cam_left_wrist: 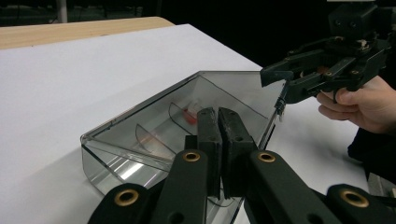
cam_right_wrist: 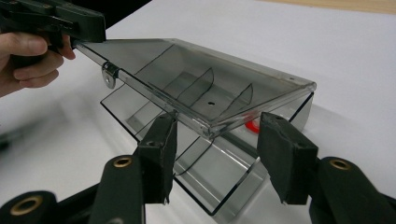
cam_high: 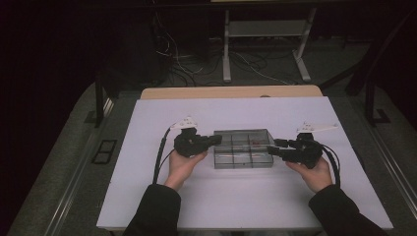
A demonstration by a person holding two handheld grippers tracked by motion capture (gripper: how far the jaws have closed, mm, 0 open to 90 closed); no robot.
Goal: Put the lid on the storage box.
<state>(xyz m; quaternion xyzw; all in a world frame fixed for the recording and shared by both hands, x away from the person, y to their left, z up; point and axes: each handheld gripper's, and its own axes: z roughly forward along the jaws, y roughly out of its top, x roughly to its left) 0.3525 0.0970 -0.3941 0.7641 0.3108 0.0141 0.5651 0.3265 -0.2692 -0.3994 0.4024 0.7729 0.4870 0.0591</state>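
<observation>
Working the hinged lid of a smoke-tinted, clear plastic compartment box [cam_high: 243, 160] on a white tabletop [cam_high: 236, 201], with one black two-jaw gripper at each end.

Clenching the left gripper [cam_high: 215, 140] tight on the thin edge of the flat transparent lid [cam_right_wrist: 187, 70], pinched directly between its pads, and holding that edge raised off the box's base just below the jaws.

Reaching in from the opposite end with the right gripper [cam_high: 273, 146], jaws parted to either side of the lid's corner, without pressing the plastic and grasping nothing.

Judging by the tilt of the lid, swinging it on its hinge, somewhere between flat and fully up. Not possible to tell from this alone whether opening or shutting.

Calling next for closing the right pads on the rim lying between them. Then moving both ends together, so as not to twist the thin sheet or drag the base across the table.

Counting:
- one box and one lid
- two grippers, in a left hand [cam_high: 183, 166] and a right hand [cam_high: 314, 173]
- roughly six compartments, in dim light
- two curved dividers ahead of the left jaws
- one small red item [cam_left_wrist: 190, 115] in a compartment just beyond the left fingertips
- one small metal clasp [cam_right_wrist: 109, 74] hanging from the lid's edge beside the left gripper
</observation>
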